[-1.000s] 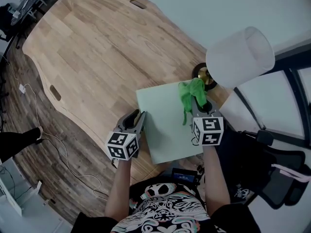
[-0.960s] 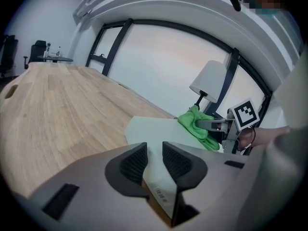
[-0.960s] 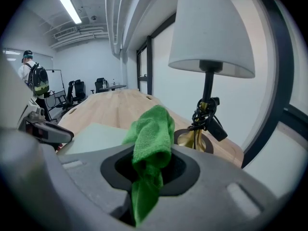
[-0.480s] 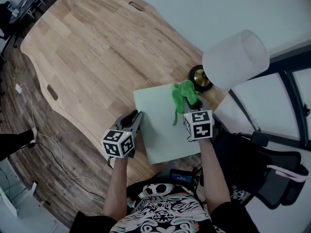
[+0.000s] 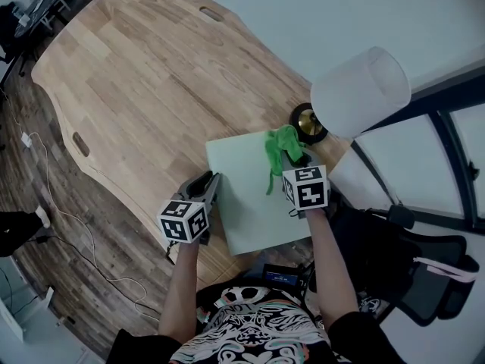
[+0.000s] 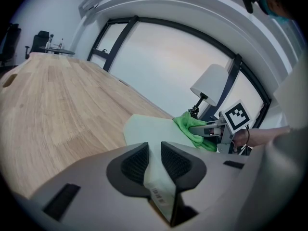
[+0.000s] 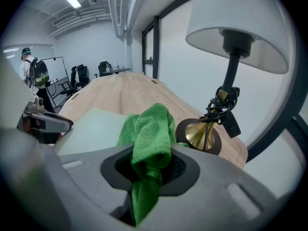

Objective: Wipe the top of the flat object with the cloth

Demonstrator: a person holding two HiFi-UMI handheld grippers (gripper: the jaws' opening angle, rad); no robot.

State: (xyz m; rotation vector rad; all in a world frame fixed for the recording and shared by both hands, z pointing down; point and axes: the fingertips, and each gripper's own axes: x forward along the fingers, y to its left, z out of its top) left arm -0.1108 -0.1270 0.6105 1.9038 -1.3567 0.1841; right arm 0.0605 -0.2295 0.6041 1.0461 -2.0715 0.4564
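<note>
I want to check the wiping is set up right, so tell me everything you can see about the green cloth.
The green cloth looks like a soft, nubby microfibre rag, bunched and crumpled. The right gripper is shut on its middle, and folds bulge out ahead of the jaws. Its loose end drapes onto the far corner of the pale flat board, near the brass lamp base.
</note>
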